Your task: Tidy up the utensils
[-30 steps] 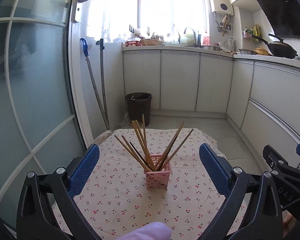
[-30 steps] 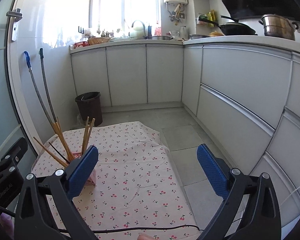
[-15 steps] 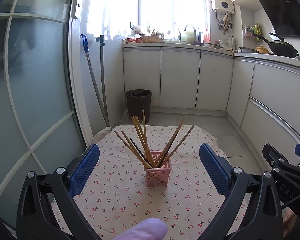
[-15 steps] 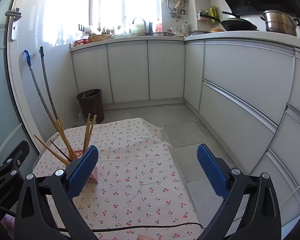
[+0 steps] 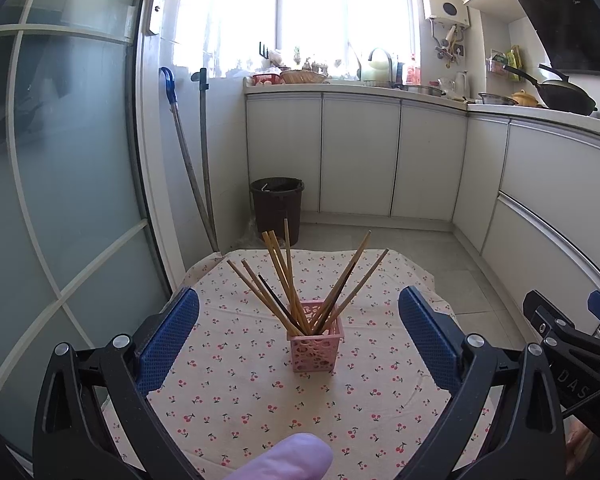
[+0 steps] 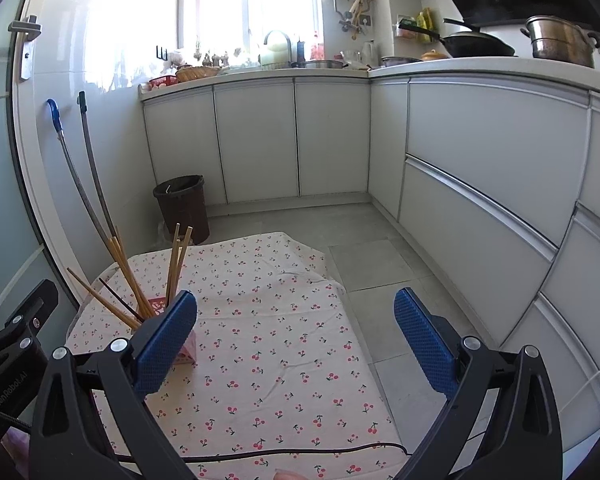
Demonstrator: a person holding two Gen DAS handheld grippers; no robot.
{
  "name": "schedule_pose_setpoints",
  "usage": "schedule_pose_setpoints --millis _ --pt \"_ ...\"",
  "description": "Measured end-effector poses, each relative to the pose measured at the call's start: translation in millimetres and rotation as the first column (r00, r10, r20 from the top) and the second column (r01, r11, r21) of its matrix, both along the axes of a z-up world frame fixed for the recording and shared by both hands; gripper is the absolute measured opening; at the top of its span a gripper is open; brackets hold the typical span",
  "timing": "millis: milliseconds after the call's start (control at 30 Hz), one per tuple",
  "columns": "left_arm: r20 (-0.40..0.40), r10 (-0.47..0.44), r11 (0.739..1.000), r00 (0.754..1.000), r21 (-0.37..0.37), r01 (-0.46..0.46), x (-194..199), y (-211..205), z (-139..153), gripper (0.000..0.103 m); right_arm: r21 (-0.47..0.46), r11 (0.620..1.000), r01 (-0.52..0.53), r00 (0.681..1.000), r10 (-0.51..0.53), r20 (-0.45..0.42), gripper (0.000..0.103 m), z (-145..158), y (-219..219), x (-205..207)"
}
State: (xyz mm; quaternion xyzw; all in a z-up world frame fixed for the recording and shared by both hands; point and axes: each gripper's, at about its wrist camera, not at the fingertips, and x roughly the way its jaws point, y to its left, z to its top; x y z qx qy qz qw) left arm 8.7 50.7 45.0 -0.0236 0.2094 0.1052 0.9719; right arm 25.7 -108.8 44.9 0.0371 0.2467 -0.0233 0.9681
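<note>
A small pink perforated holder [image 5: 315,336] stands on a cherry-print cloth [image 5: 260,400] and holds several wooden chopsticks [image 5: 284,276] that fan outward. My left gripper [image 5: 299,336] is open, held back from the holder with nothing between its blue pads [image 5: 168,336]. In the right wrist view the holder [image 6: 188,350] is mostly hidden behind the left pad [image 6: 164,344], with the chopsticks [image 6: 128,276] rising above it. My right gripper [image 6: 296,340] is open and empty over the cloth [image 6: 268,344], to the right of the holder.
A dark bin [image 5: 277,208] stands by the white cabinets [image 5: 360,152]. Two long handles [image 5: 196,176] lean beside a glass door [image 5: 60,180]. A black cable [image 6: 260,455] crosses the cloth's near edge. A gloved fingertip [image 5: 288,458] shows at the bottom. Grey floor tiles [image 6: 380,260] lie to the right.
Both views have shifted a little, so the holder sits slightly lower and farther in the left wrist view. Both grippers stay open and empty; nothing on the cloth has moved.
</note>
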Motion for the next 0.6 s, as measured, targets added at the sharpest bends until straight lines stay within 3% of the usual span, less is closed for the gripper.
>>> schedule_pose_setpoints --millis 600 --pt "-0.004 0.001 1.000 1.000 0.003 -0.001 1.6 -0.7 -4.6 0.096 0.003 1.000 -0.006 1.000 0.006 -0.013 0.096 -3.0 0.6 2.5"
